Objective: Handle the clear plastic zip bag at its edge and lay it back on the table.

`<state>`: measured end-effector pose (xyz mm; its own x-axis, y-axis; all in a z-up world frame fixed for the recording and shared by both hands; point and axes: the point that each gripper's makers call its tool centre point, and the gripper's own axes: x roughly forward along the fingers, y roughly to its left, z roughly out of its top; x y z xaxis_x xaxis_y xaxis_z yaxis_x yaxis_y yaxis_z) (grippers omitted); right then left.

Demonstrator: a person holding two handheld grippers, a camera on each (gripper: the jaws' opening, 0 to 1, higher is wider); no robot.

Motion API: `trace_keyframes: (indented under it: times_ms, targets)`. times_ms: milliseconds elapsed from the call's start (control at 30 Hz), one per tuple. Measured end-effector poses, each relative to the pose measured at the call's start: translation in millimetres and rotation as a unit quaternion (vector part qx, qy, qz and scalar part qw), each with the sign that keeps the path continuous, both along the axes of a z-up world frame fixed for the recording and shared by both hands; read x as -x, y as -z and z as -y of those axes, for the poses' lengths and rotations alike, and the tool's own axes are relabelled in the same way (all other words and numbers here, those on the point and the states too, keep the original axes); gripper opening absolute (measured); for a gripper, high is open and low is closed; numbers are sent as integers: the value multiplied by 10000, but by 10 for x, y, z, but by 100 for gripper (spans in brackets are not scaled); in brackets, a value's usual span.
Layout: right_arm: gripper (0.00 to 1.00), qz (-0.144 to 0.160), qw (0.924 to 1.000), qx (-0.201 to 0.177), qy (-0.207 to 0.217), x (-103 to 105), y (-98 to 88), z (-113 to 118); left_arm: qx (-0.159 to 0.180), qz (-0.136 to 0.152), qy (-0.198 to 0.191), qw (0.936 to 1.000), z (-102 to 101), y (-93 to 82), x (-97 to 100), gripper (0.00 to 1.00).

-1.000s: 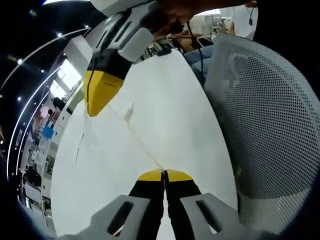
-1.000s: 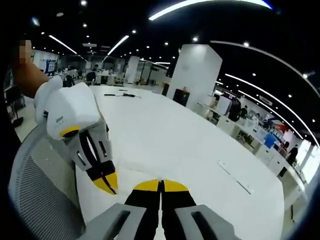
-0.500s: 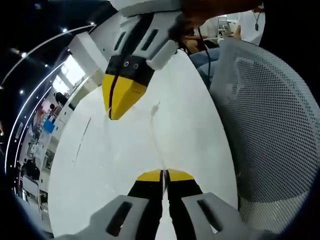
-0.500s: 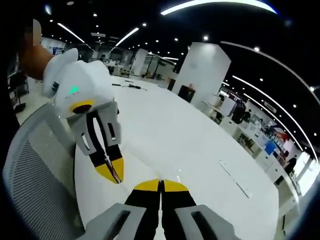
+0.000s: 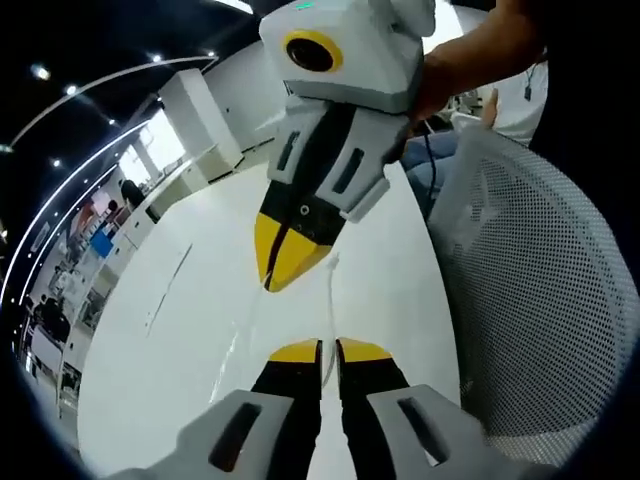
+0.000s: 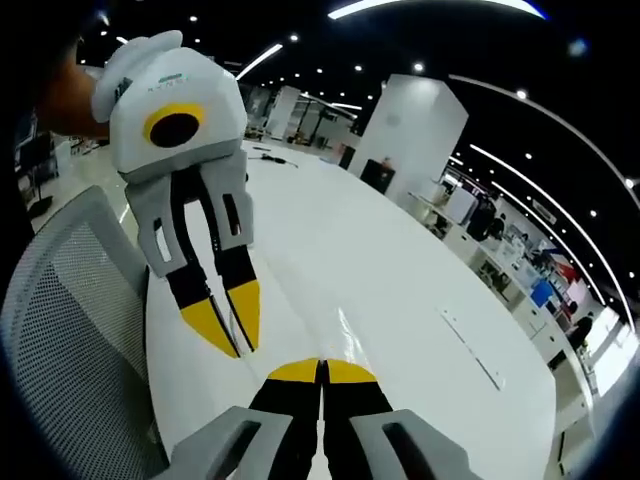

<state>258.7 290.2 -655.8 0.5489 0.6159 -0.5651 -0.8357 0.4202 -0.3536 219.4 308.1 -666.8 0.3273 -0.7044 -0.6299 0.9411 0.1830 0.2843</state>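
The clear zip bag [image 5: 329, 300] is nearly invisible, a thin glinting film strung between the two pairs of yellow tips above the white table [image 5: 190, 340]. My left gripper [image 5: 321, 351] is shut on its near edge at the bottom of the left gripper view. My right gripper [image 5: 284, 264] comes down from the top there, jaws together on the bag's far edge. In the right gripper view my right gripper [image 6: 321, 369] is shut at the bottom, a faint fold of the bag [image 6: 343, 328] runs ahead of it, and the left gripper [image 6: 228, 322] hangs close at the left.
A grey mesh chair back [image 5: 540, 300] stands against the table edge, at the left in the right gripper view [image 6: 70, 330]. A thin strip [image 6: 470, 346] lies farther out on the table [image 6: 390, 260]. A person's forearm [image 5: 480, 55] holds the right gripper. Office desks and a white column [image 6: 410, 140] stand beyond.
The two grippers have drawn much closer together, each looming larger in the other's view. The span of bag between them has shortened. Both stay shut.
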Motion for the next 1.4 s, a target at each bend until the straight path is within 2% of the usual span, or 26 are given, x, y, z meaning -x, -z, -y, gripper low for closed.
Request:
trace_keyframes:
  times_ms: [300,367,667,1100,1400]
  targets:
    - [0,58,9998,162,130,-43,77,59,375,-158,-297,9987,-53,-133,18,7]
    - [0,64,9997,193,141,-39,82,67,600,-243,-445,9969,-62,-195,25,8]
    - [0,49,9992,174,360,-88,114,140,1109,-325,-954,9887,-217,-388,-7,13]
    - [0,135,9971,174,733,-205,108,331,1195,-367,-1389,9824,-473,-369,35,15]
    - [0,37,9978,290,594,-137,236,206,1359,-425,-1700,9751,-621,-377,83,17]
